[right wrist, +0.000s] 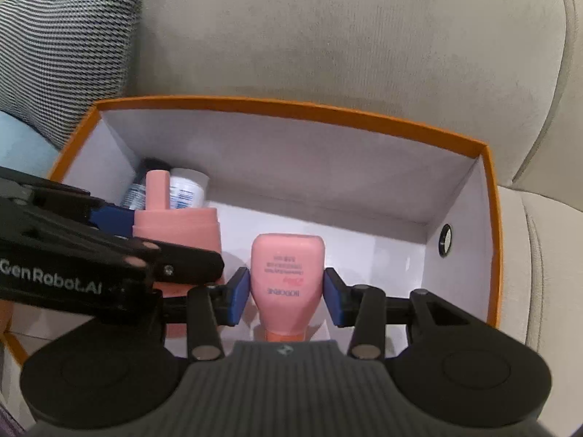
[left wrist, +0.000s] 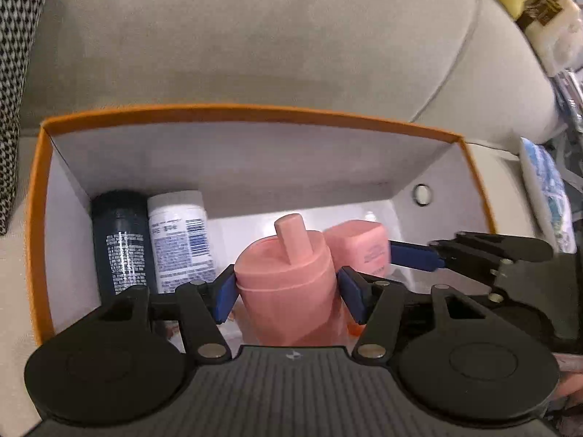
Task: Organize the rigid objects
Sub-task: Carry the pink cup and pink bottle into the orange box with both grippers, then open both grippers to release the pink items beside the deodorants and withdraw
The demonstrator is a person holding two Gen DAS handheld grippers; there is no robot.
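Upside-down, pink tube (right wrist: 287, 280) cap toward camera

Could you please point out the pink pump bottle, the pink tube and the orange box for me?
pink pump bottle (left wrist: 288, 284), left wrist view, on its rounded shoulder below the pump.
pink tube (right wrist: 288, 269), right wrist view, on the printed face of its body.
orange box (right wrist: 291, 107), right wrist view, on its far rim.

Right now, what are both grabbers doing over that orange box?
Left gripper shut on pink pump bottle. Right gripper shut on pink tube. Both inside orange box. Dark can, white bottle stand at its corner.
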